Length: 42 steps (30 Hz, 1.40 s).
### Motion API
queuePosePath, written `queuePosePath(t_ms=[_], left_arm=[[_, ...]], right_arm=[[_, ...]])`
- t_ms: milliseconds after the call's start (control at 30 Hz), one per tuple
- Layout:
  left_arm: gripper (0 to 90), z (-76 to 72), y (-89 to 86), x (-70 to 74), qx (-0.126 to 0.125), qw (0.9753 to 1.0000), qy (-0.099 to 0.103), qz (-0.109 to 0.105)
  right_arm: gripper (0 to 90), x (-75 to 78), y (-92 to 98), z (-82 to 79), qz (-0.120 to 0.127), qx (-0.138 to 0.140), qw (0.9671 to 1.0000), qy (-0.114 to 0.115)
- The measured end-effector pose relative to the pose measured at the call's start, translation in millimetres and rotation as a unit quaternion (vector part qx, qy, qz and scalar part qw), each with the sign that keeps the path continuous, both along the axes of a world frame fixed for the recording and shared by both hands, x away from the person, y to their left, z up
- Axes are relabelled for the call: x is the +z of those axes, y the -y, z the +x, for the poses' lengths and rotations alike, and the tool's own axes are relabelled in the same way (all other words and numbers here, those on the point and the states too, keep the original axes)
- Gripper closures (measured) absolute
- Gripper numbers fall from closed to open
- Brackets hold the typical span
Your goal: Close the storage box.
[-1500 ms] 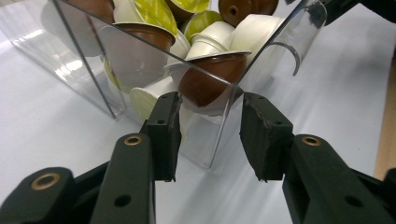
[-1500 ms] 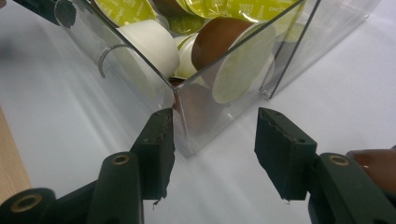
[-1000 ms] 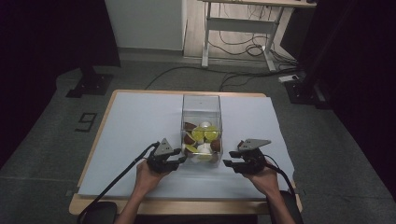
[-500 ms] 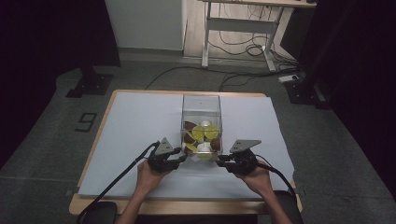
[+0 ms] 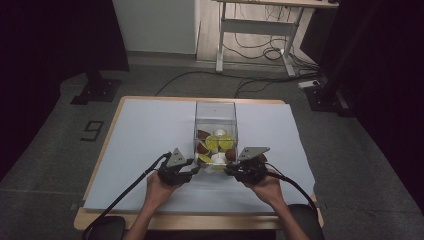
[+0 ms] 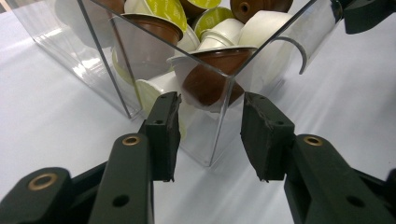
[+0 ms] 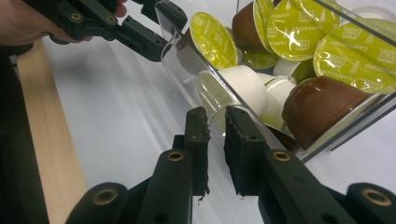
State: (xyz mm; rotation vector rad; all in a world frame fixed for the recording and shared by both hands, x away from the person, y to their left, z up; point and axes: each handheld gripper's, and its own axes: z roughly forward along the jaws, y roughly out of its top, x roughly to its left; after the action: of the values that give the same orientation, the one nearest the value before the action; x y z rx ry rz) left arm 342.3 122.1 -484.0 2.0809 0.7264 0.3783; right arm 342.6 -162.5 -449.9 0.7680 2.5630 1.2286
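Note:
A clear plastic box (image 5: 215, 111) stands mid-table, holding several coffee capsules (image 5: 219, 143) in green, white and brown. My left gripper (image 5: 196, 170) is at its near left corner, and in the left gripper view the open jaws (image 6: 212, 135) straddle that corner edge of the box (image 6: 93, 56). My right gripper (image 5: 227, 169) is at the near right. Its jaws (image 7: 217, 149) are nearly together, pinching the thin front wall of the box (image 7: 187, 60). A brown capsule (image 7: 327, 107) and green-lidded capsules (image 7: 217, 42) lie just behind that wall.
A white sheet (image 5: 145, 130) covers the table, with its wooden front edge (image 7: 46, 130) near my hands. Cables (image 5: 125, 195) trail off the front. A stand base (image 5: 95, 92) and desk legs (image 5: 255, 30) are on the floor beyond.
My right gripper has moved left to the box's near right side and closed on its front wall. The left gripper has barely moved.

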Motion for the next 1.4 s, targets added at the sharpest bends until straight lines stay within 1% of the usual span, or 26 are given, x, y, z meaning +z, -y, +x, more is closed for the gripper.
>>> queuePosePath(t_ms=[233, 333, 533, 633, 833, 900, 1033, 1133, 1167, 1300, 1400], left_arm=[[54.2, -2.0, -1.9, 2.5, 0.002, 0.9999, 0.005, 0.010], [52.7, -2.0, -3.0, 2.1, 0.002, 0.9999, 0.002, 0.013], [49.6, -0.9, -5.5, -0.2, 0.005, 0.9999, -0.006, 0.013], [47.3, 0.1, -6.6, -1.6, 0.002, 0.9998, -0.013, 0.015], [36.3, 1.9, -6.8, -5.9, 0.005, 0.9995, -0.026, 0.018], [31.7, 3.2, -7.1, -7.6, 0.006, 0.9992, -0.035, 0.018], [22.5, 6.0, -8.1, -11.3, 0.008, 0.9984, -0.051, 0.024], [15.7, 7.8, -8.5, -14.8, 0.011, 0.9977, -0.060, 0.029], [14.2, 8.4, -8.7, -16.1, 0.011, 0.9974, -0.064, 0.031], [13.8, 9.8, -9.5, -21.2, 0.010, 0.9964, -0.074, 0.040], [11.0, 10.6, -8.6, -25.2, 0.011, 0.9951, -0.081, 0.057]], right_arm=[[78.9, -1.1, -3.7, 1.8, 0.000, 0.001, 1.0000, -0.002], [79.0, -1.3, -4.6, 2.2, 0.000, -0.001, 1.0000, 0.001], [79.7, 0.1, -5.2, 5.4, -0.001, -0.017, 0.9998, 0.009], [79.5, 0.3, -4.4, 7.0, 0.000, -0.018, 0.9998, 0.008], [78.1, -0.8, -5.6, 8.6, 0.000, -0.015, 0.9999, 0.007], [77.9, -1.5, -6.7, 9.2, -0.001, -0.014, 0.9999, 0.007], [77.9, -2.5, -8.8, 10.8, -0.008, -0.020, 0.9996, 0.016], [77.9, -2.5, -9.5, 12.5, -0.008, -0.023, 0.9996, 0.017], [77.8, -2.4, -9.7, 12.8, -0.008, -0.024, 0.9995, 0.017], [77.8, -2.6, -10.2, 15.1, -0.008, -0.029, 0.9993, 0.021], [77.8, -3.0, -10.4, 17.5, -0.009, -0.033, 0.9992, 0.022]])
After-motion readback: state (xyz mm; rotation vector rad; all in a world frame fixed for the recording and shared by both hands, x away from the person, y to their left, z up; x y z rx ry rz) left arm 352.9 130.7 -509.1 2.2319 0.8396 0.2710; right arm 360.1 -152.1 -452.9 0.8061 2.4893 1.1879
